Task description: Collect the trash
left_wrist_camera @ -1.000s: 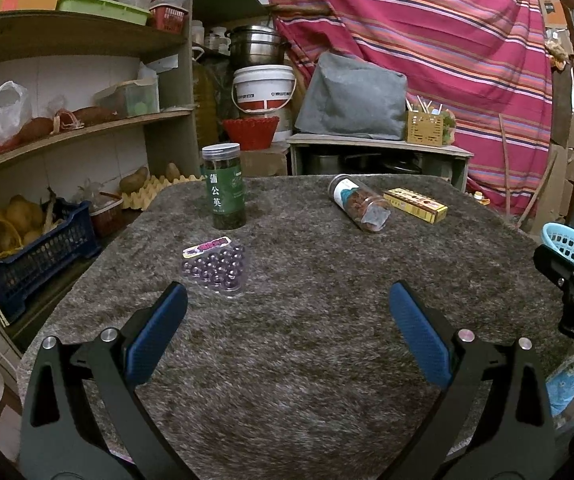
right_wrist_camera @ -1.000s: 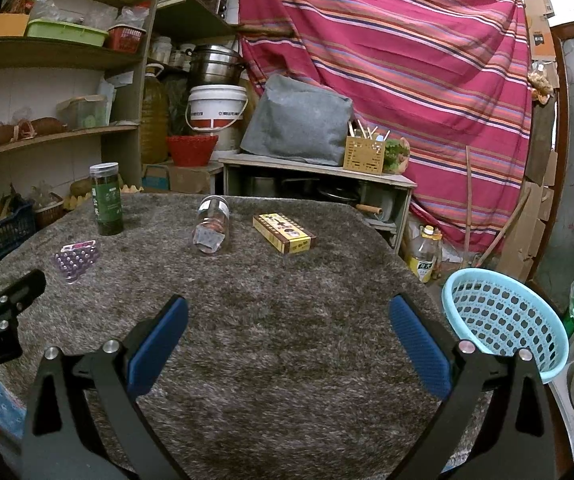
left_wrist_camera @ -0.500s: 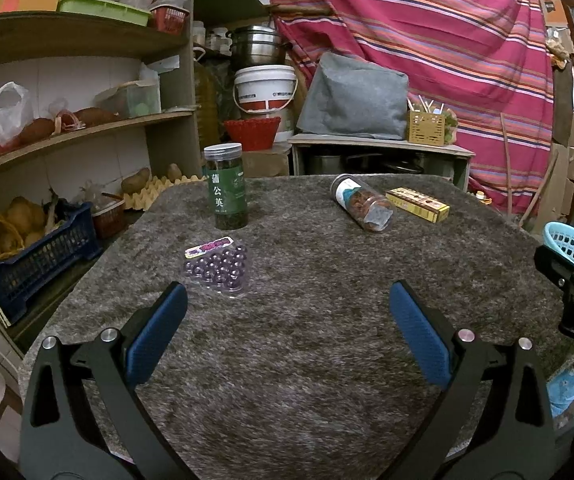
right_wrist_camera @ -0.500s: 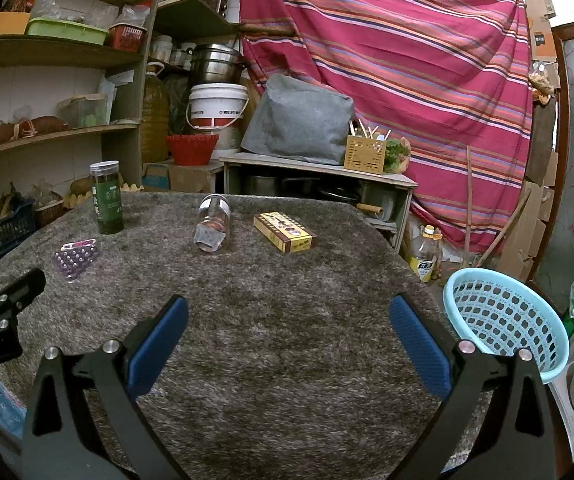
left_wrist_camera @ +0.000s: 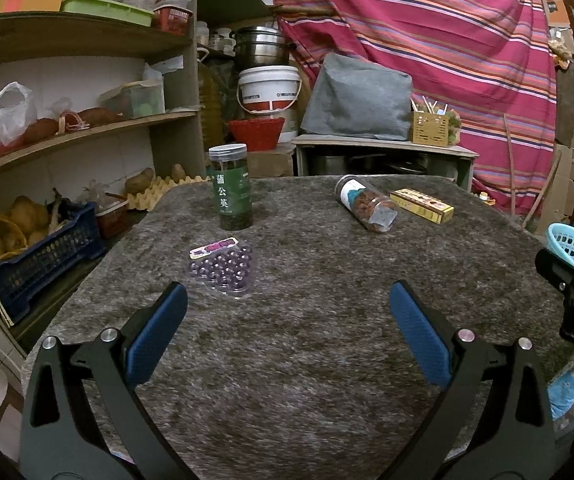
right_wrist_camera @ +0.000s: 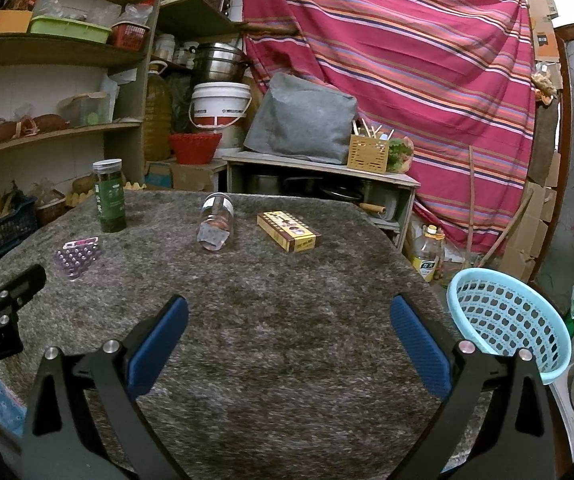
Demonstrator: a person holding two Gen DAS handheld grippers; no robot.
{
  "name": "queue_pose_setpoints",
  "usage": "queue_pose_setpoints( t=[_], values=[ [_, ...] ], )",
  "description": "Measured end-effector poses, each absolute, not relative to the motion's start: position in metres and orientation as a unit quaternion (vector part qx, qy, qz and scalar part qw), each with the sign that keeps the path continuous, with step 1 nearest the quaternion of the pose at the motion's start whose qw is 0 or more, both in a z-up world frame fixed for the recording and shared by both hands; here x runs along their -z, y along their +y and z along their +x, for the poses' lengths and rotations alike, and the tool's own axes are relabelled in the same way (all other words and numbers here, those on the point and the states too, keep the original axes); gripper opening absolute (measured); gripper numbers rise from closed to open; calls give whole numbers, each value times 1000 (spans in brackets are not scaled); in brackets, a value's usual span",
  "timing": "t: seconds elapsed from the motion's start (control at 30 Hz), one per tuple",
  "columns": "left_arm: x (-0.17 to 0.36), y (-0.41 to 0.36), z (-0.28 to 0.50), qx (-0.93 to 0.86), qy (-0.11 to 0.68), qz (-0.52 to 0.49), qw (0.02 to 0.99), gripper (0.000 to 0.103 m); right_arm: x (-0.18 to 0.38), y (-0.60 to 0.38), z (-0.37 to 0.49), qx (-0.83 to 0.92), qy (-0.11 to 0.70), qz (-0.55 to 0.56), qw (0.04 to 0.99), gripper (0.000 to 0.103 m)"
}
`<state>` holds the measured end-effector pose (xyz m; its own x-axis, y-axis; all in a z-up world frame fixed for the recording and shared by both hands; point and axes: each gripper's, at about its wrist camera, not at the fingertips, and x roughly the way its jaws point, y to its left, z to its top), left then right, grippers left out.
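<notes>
On the grey felt table (left_wrist_camera: 307, 320) stand or lie a green-labelled jar (left_wrist_camera: 231, 186), upright, a purple blister pack (left_wrist_camera: 223, 264), a clear jar on its side (left_wrist_camera: 367, 208) and a yellow box (left_wrist_camera: 423, 205). The right wrist view shows the same items: green jar (right_wrist_camera: 110, 196), blister pack (right_wrist_camera: 77, 257), tipped jar (right_wrist_camera: 215, 222), yellow box (right_wrist_camera: 289, 230). A light blue basket (right_wrist_camera: 507, 320) sits off the table's right edge. My left gripper (left_wrist_camera: 287, 308) is open over the near table, holding nothing. My right gripper (right_wrist_camera: 289, 312) is open too, well short of the items.
Shelves (left_wrist_camera: 67, 136) with produce and a blue crate (left_wrist_camera: 43, 256) line the left. A low bench (right_wrist_camera: 319, 168) with a grey cushion stands behind the table, before a striped red cloth (right_wrist_camera: 407, 60). A bottle (right_wrist_camera: 429, 256) and cardboard boxes (right_wrist_camera: 535, 236) stand on the floor right.
Both grippers have barely shifted; the left wrist view has crept slightly forward. Nothing on the table has moved.
</notes>
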<state>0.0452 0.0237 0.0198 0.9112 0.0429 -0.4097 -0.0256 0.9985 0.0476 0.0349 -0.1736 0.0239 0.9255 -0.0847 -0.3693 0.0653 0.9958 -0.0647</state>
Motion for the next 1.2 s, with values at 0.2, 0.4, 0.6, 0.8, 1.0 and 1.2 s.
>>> queue_pose_setpoints(
  t=[0.2,0.4,0.6,0.8,1.0,1.2],
  values=[
    [-19,26,46,-19,208,20,978,98,-23,-173,35,37,190,-27,981,99],
    [-19,26,45,-20,207,20,978,98,-22,-171,35,35,189,-30,981,99],
    [-19,29,46,-22,207,20,978,98,-22,-171,35,33,190,-30,981,99],
    [-19,29,46,-21,206,21,978,98,-22,-171,35,33,191,-29,981,99],
    [-21,32,45,-23,203,19,979,98,-22,-171,36,34,190,-31,981,99],
    [-24,34,44,-28,202,21,979,98,-22,-171,35,32,191,-30,981,99]
  ],
)
